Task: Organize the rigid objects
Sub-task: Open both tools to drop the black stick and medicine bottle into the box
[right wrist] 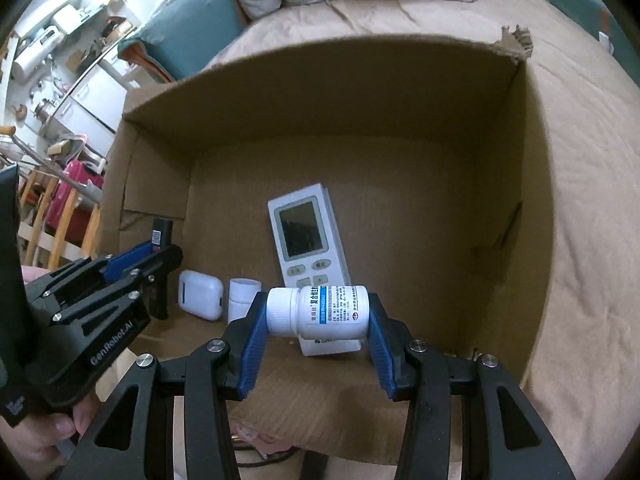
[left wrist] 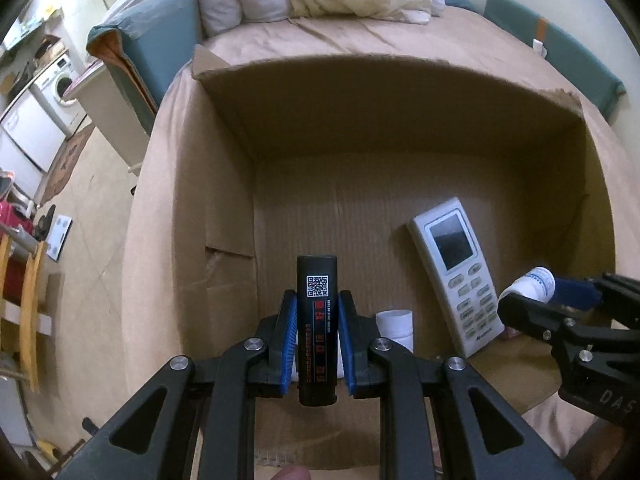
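Cardboard box (right wrist: 500, 184) holds remote (right wrist: 306, 240), earbud case (right wrist: 200, 295), small white jar (right wrist: 242, 294). Left gripper (left wrist: 317, 326) clamps black battery (left wrist: 317, 320) lengthwise; right gripper (right wrist: 316, 314) clamps pill bottle (right wrist: 320, 312) crosswise, cap left.

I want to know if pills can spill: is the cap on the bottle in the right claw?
Cap on. The bottle lies sideways between the right claw, its white ribbed cap seated on the neck.

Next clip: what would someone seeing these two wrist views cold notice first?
Each gripper carries something above a large open cardboard box on a bed. The left gripper clamps an upright black cylinder with a QR label; the right gripper pinches a white pill bottle lying sideways. On the box floor lie a white remote control, a small white case and a white container.
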The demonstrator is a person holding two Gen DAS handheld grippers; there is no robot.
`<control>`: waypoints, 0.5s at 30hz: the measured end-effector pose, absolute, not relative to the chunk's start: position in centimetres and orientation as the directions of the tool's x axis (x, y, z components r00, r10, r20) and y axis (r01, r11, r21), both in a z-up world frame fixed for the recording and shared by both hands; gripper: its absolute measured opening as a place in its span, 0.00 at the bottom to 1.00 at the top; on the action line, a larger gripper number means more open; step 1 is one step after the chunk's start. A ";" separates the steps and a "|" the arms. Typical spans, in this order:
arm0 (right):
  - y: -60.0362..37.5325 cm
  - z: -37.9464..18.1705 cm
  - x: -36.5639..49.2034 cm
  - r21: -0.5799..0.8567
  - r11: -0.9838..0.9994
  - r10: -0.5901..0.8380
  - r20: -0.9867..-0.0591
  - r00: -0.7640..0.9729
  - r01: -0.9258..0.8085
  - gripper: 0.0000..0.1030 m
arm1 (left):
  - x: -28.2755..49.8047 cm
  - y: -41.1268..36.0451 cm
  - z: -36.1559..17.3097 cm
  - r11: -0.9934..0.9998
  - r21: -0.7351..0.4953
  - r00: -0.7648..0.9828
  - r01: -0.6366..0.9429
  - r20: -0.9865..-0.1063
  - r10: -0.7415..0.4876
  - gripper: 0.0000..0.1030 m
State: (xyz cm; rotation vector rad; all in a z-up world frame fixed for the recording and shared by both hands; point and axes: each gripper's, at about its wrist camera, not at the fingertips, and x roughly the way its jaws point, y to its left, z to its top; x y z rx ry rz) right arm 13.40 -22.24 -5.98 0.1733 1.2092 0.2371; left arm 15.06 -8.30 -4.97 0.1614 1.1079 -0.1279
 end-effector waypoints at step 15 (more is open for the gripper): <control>-21.7 -5.1 13.3 0.241 0.964 0.265 -0.889 0.374 -0.111 0.51 | 14.3 -8.9 -4.5 0.980 0.085 0.465 0.182 -0.885 -0.010 0.17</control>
